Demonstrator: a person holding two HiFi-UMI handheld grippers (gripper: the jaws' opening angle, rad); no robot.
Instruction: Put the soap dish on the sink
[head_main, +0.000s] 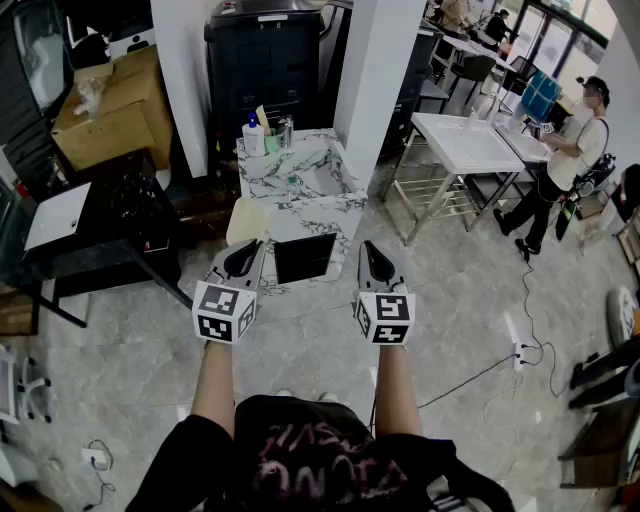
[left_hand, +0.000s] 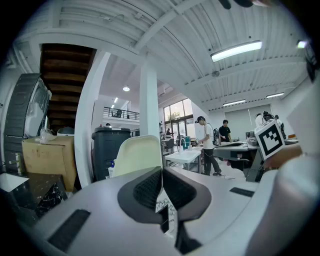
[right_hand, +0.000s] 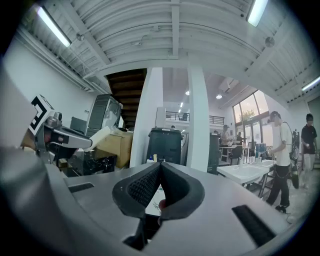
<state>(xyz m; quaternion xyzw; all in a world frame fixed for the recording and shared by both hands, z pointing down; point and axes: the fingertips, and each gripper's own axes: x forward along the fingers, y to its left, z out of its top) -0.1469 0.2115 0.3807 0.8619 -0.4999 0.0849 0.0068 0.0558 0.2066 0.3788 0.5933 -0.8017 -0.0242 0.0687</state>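
Pinching soap dish (head_main: 246, 220) in left gripper (head_main: 248, 247), near sink (head_main: 270, 186)

Head view overhead — gripper views level, sharing pillar (right_hand: 198, 120).

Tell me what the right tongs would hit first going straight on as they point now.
Probably the black bin behind the marble sink counter. The right tongs point about level, so they seem to pass over the counter's right side; the white pillar stands close beside that line.
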